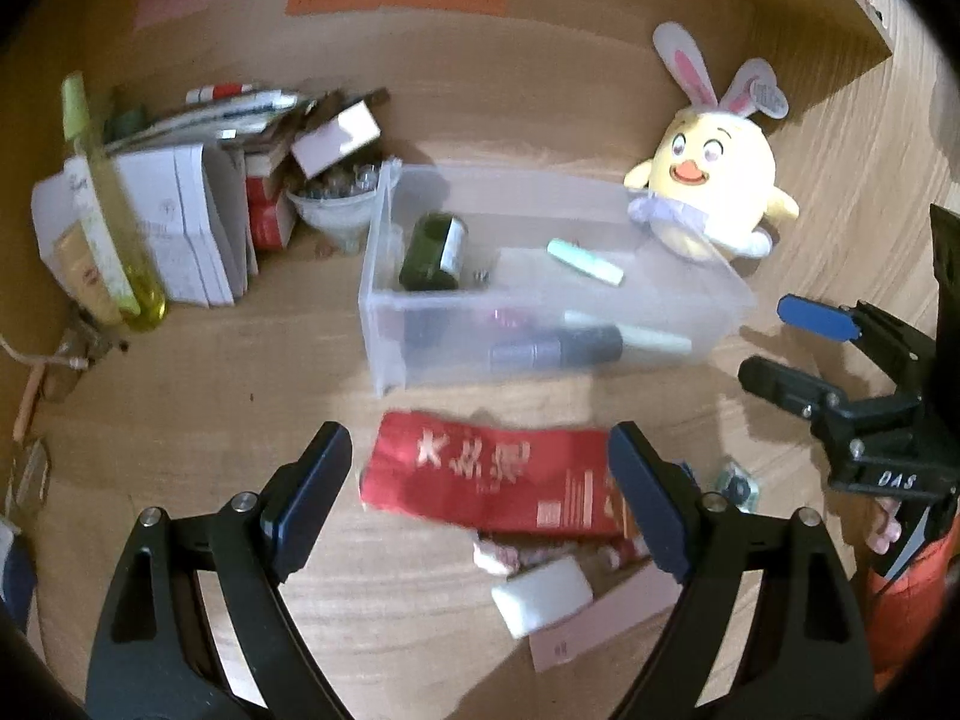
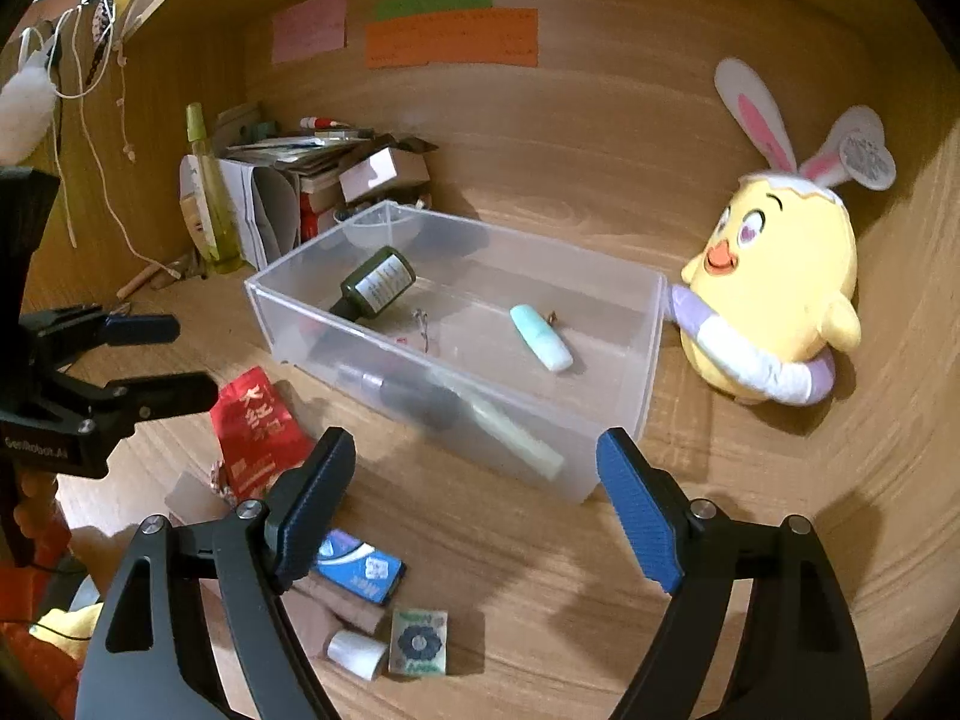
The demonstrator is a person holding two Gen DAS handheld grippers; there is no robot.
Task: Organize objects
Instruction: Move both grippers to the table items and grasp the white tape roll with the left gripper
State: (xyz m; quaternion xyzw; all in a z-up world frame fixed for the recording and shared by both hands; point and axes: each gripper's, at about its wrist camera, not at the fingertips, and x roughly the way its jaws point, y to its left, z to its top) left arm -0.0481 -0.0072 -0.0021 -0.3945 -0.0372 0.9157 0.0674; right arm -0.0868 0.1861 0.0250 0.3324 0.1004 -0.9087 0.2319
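1. Left wrist view: the left tool [image 1: 480,492] hovers low over the worktop [image 1: 240,420] with its jaws wide apart and empty. They bracket the red packet [image 1: 492,480] lying flat just in front of the clear plastic bin [image 1: 384,324], so I judge this to be the next item to be picked.
2. The bin already holds a dark green bottle [image 1: 435,252], a mint tube [image 1: 585,262] and a dark cylinder [image 1: 555,348]; it is evidently the collection point.
3. Right wrist view: the right tool [image 2: 474,498] is also spread open and holds nothing, poised near the bin's front corner.
4. Loose items still lie near it: a blue packet [image 2: 360,567], a small white roll [image 2: 357,654] and a green-patterned sachet [image 2: 418,643].
5. The yellow chick plush [image 2: 774,294] leans against the bin's right wall, out of the way.
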